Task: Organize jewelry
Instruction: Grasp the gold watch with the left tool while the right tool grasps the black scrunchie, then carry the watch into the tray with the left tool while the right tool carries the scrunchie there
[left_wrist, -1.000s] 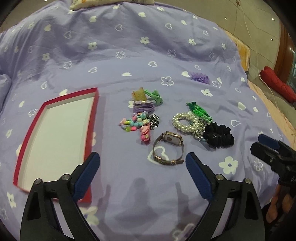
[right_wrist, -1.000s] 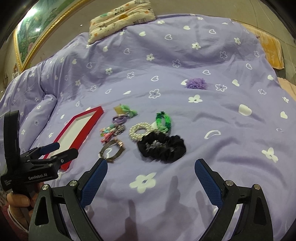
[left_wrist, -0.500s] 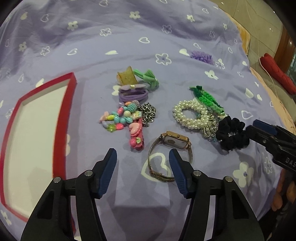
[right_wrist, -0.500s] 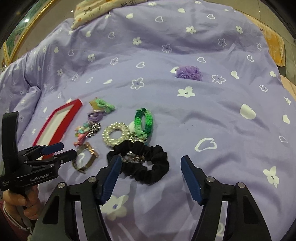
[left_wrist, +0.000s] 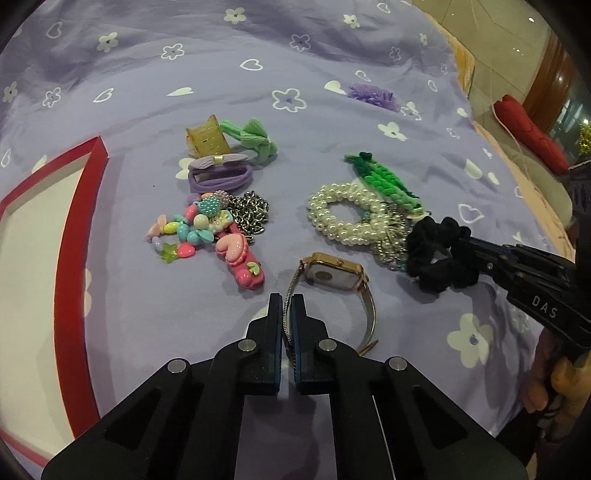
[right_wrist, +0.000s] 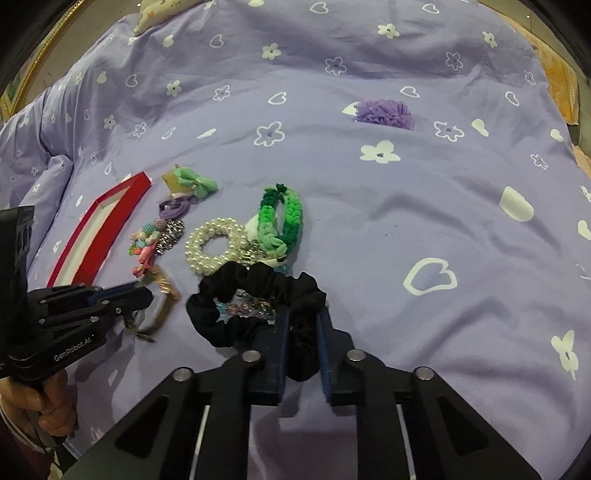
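Jewelry lies in two clusters on a lilac bedspread. My left gripper (left_wrist: 286, 301) is shut on the mesh strap of a gold watch (left_wrist: 334, 275), whose square face lies just ahead of the fingertips. My right gripper (right_wrist: 303, 314) is shut on the near edge of a black scrunchie (right_wrist: 236, 299); from the left wrist view it enters from the right onto that black scrunchie (left_wrist: 437, 254). A pearl bracelet (left_wrist: 341, 218) and a green braided band (left_wrist: 384, 179) lie beyond it. The red-rimmed tray (left_wrist: 79, 236) with a white floor lies at the left.
Coloured beads and a pink heart clip (left_wrist: 240, 258), a silver chain (left_wrist: 251, 214), purple hair ties (left_wrist: 219, 175), a yellow clip (left_wrist: 207, 142) and a green bow (left_wrist: 255, 138) sit beside the tray. A purple flower (right_wrist: 386, 114) lies farther back. The bed edge drops off at the right.
Both grippers moved down and forward toward the jewelry and shut from wide open: the left on the watch strap, the right on the black scrunchie.
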